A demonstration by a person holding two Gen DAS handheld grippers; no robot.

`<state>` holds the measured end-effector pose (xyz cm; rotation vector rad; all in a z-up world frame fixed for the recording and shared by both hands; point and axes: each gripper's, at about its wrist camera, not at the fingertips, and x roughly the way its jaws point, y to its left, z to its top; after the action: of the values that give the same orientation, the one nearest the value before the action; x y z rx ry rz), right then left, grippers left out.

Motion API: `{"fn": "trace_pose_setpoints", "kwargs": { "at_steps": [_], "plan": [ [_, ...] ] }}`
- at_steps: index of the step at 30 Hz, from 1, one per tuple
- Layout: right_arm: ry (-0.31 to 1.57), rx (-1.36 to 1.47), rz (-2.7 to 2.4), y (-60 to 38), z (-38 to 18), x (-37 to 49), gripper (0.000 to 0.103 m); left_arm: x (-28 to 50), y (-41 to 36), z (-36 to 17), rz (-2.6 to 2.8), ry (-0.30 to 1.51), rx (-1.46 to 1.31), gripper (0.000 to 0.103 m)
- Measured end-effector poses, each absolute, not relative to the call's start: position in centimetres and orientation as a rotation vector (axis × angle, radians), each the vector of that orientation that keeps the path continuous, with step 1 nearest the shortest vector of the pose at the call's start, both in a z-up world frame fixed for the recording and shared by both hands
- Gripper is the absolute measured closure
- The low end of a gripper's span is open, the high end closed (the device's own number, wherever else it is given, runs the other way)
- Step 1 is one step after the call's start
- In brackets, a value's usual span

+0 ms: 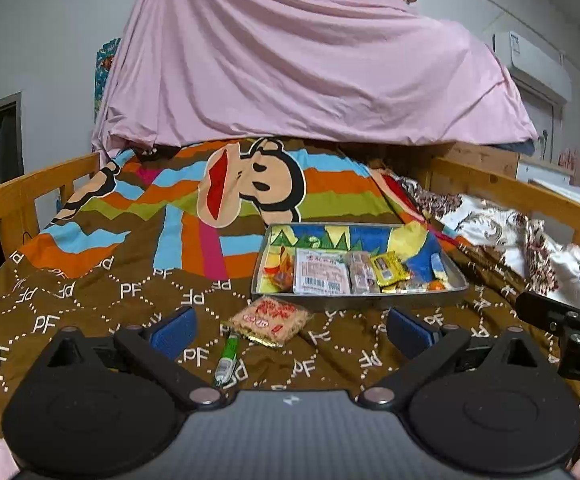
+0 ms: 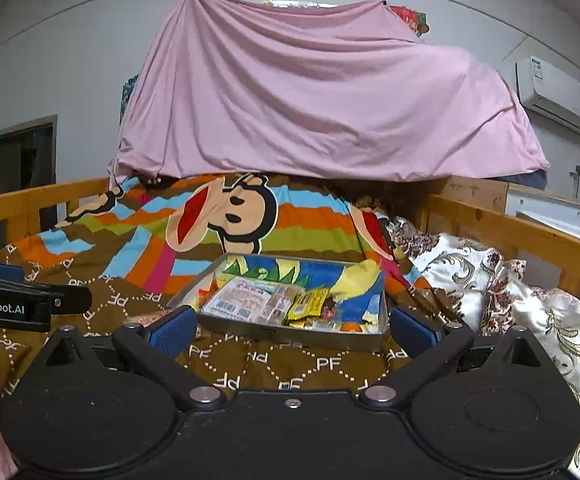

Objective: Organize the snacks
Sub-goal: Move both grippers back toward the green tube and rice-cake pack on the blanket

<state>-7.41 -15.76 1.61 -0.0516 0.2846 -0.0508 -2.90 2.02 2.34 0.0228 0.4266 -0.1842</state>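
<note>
A metal tray (image 1: 354, 299) sits on the brown bedspread and holds several snack packets, among them a white pack (image 1: 321, 276) and a yellow pack (image 1: 388, 269). The tray also shows in the right wrist view (image 2: 290, 334). A pink-brown snack packet (image 1: 269, 319) and a green tube (image 1: 227, 356) lie on the spread in front of the tray. My left gripper (image 1: 290, 330) is open and empty, just short of the loose packet. My right gripper (image 2: 290, 330) is open and empty, just in front of the tray.
Wooden bed rails (image 1: 29, 192) run along both sides. A pink sheet (image 1: 310, 60) hangs over the far end. A floral pillow (image 2: 510, 280) lies at the right. The right gripper's side shows at the right edge of the left wrist view (image 1: 570, 320).
</note>
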Motion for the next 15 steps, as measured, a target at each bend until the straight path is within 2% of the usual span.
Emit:
{"fn": "trace_pose_setpoints", "kwargs": {
  "at_steps": [15],
  "plan": [
    [0.362, -0.031, -0.072, -16.1, 0.2, -6.4, 0.001, -1.6, 2.4, 1.4, -0.112, 0.535, 0.017, 0.0]
  ]
}}
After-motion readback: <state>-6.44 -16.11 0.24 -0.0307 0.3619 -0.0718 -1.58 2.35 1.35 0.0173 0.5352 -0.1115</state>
